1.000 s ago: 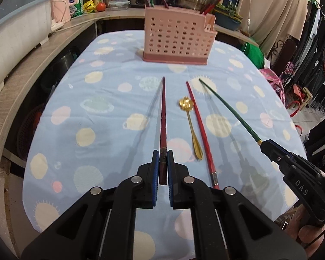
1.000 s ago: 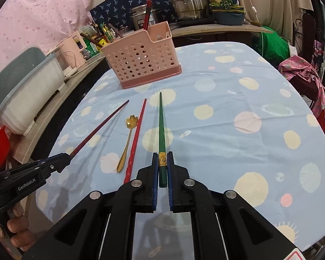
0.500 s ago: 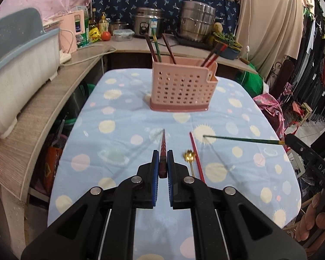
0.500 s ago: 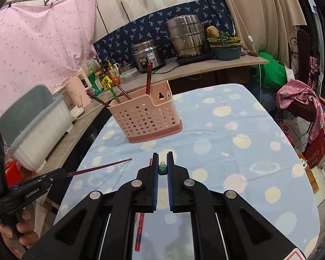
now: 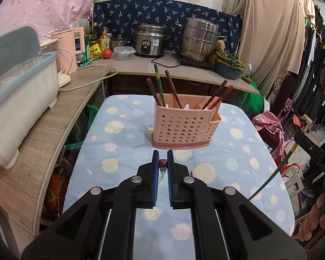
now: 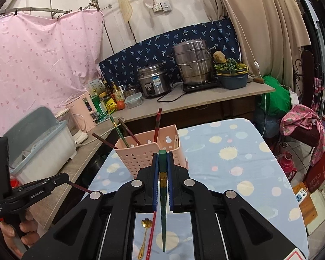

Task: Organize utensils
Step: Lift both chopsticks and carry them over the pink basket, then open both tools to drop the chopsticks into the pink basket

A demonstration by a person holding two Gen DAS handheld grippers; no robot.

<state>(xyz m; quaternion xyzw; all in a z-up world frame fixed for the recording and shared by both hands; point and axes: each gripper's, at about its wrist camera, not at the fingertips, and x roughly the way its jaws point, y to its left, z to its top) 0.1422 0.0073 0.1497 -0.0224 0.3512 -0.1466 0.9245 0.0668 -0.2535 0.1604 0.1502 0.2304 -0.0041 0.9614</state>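
Note:
My left gripper (image 5: 163,155) is shut on the butt end of a dark red chopstick (image 5: 163,163), raised above the table and facing the pink perforated utensil basket (image 5: 182,127). My right gripper (image 6: 162,156) is shut on a green chopstick (image 6: 163,195), whose thin tip hangs down toward the table. Under it, a gold spoon (image 6: 144,224) and a red chopstick (image 6: 151,231) lie on the tablecloth. The basket (image 6: 140,156) holds several chopsticks upright. Each gripper also shows in the other view: the left gripper (image 6: 65,177), the right gripper (image 5: 301,138).
The table wears a blue cloth with pale spots (image 5: 119,151). A wooden counter (image 5: 54,130) runs along the left with a white dish box (image 5: 21,99). Pots and a rice cooker (image 5: 149,40) stand on the back counter. A person's hand (image 6: 13,231) shows at lower left.
Both grippers have risen off the table with their chopsticks and tilted up toward level. The basket now sits straight ahead, and the spoon and red chopstick have dropped out of the left view.

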